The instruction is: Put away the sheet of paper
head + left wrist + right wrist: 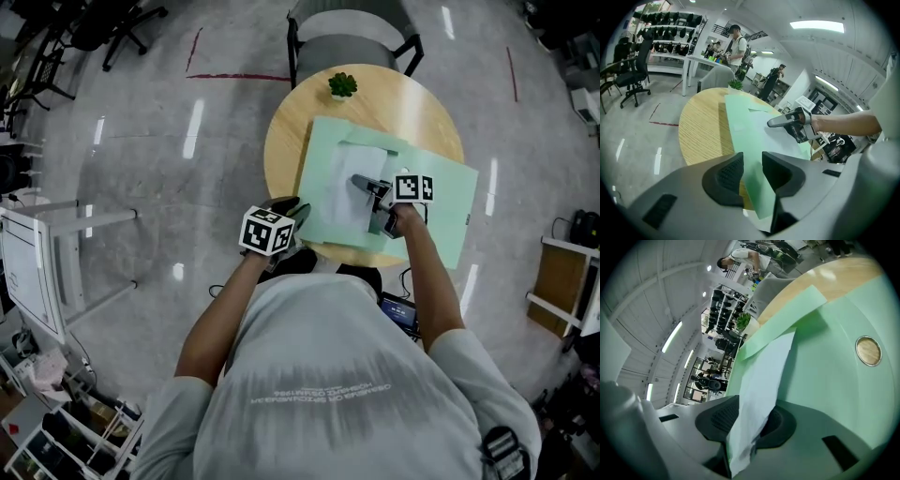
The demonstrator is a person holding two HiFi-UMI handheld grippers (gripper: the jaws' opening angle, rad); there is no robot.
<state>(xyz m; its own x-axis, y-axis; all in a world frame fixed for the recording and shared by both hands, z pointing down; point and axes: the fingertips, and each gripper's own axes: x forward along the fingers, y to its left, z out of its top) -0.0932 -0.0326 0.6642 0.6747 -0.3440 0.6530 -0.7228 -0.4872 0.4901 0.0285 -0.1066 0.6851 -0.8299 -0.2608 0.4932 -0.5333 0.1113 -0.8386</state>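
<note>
White sheet of paper (339,192) lies (one end raised) on the green folder (441,202)
</note>
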